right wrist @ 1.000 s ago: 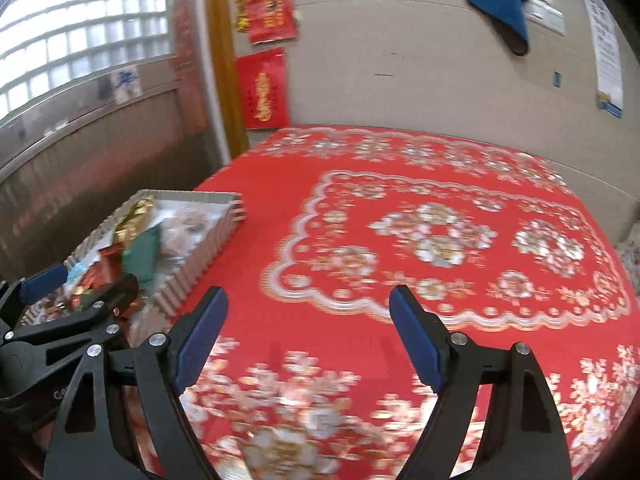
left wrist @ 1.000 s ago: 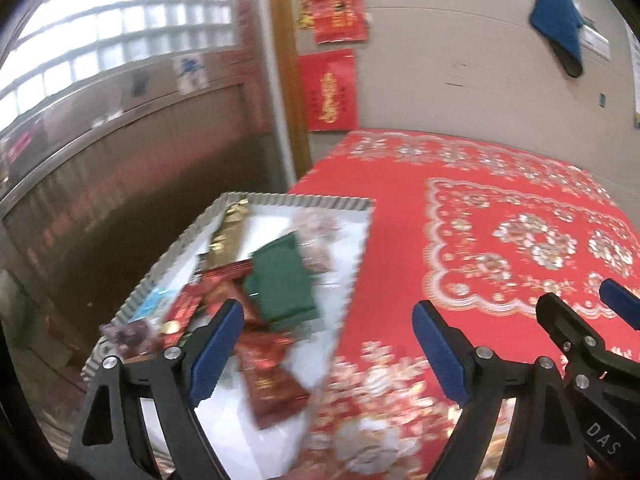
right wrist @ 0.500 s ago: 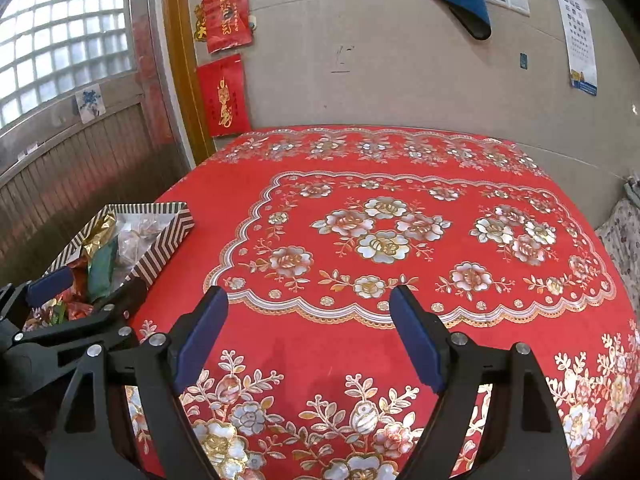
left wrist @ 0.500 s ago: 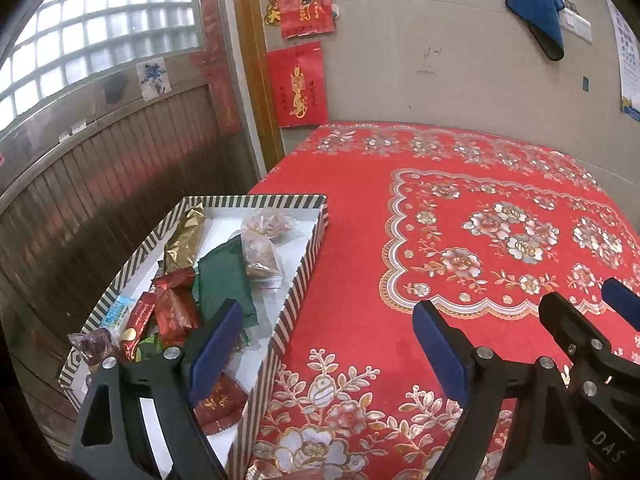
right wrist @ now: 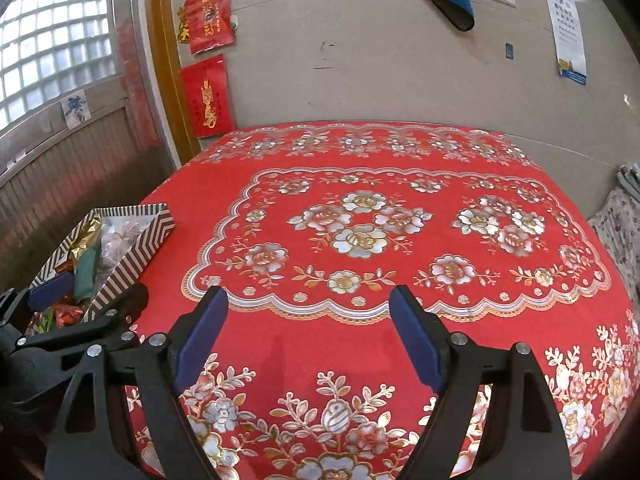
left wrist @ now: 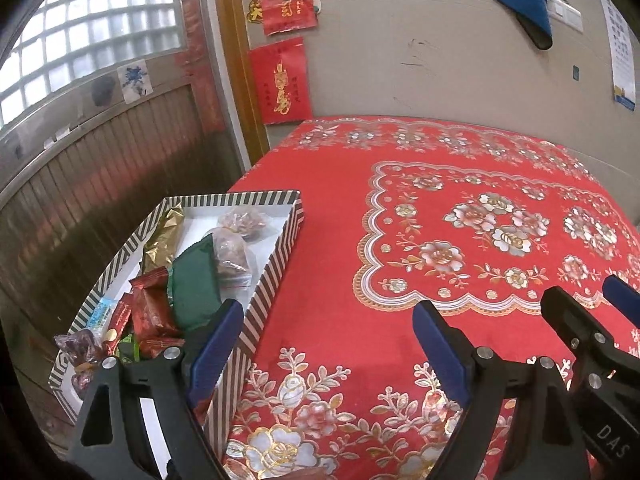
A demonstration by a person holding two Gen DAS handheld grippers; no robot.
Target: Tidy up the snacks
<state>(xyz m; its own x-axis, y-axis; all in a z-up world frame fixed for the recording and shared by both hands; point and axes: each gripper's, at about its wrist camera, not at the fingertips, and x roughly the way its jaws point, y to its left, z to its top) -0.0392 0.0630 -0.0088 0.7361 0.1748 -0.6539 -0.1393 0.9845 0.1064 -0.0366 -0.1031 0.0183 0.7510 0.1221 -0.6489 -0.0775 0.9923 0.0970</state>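
Note:
A striped box [left wrist: 280, 254] sits at the table's left edge and holds several snacks: a green packet [left wrist: 196, 280], red packets [left wrist: 150, 312], a gold packet [left wrist: 164, 236] and clear bags [left wrist: 232, 248]. The box also shows in the right wrist view [right wrist: 132, 256]. My left gripper [left wrist: 326, 320] is open and empty, above the table by the box's near right side. My right gripper [right wrist: 308, 312] is open and empty over the bare red cloth, to the right of the left one.
A red flowered tablecloth [right wrist: 360, 240] covers the table. A wall with red hangings [right wrist: 208, 96] stands behind it. A wood-panelled wall [left wrist: 100, 184] runs along the left. A patterned seat [right wrist: 620, 224] is at the right edge.
Both grippers have pulled back and risen away from the box. The left one was over the snacks and is now beside the box. Both stayed open.

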